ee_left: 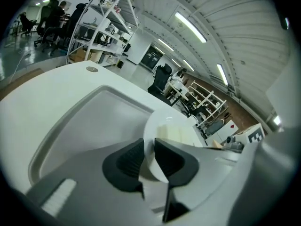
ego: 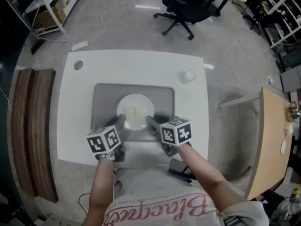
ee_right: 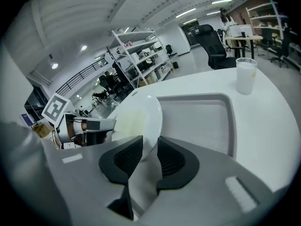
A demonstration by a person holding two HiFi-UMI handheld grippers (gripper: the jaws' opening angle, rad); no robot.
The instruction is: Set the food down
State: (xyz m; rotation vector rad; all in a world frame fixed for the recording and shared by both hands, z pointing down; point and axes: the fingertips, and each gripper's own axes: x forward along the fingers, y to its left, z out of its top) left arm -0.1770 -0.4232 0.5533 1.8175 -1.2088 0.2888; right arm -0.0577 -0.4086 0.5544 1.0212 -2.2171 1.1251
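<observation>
— Where's the light coming from?
— Ceiling strips (ee_left: 190,26) high above the plate (ee_left: 149,126): bright and even, with hardly any shadow around it.
— Any glare?
— White streaks on the floor (ego: 225,51) well beyond the plate.
— Sharpness?
— Soft just in front of the plate in both gripper views. Far from it, straight lines bow and the corners go black.

Glossy plate (ego: 123,103) gleaming on a matt tray (ego: 106,101)
The white plate is looking smooth and glazed, the grey tray is looking like dull plastic, and the table (ego: 75,126) is showing a smooth white finish.
</observation>
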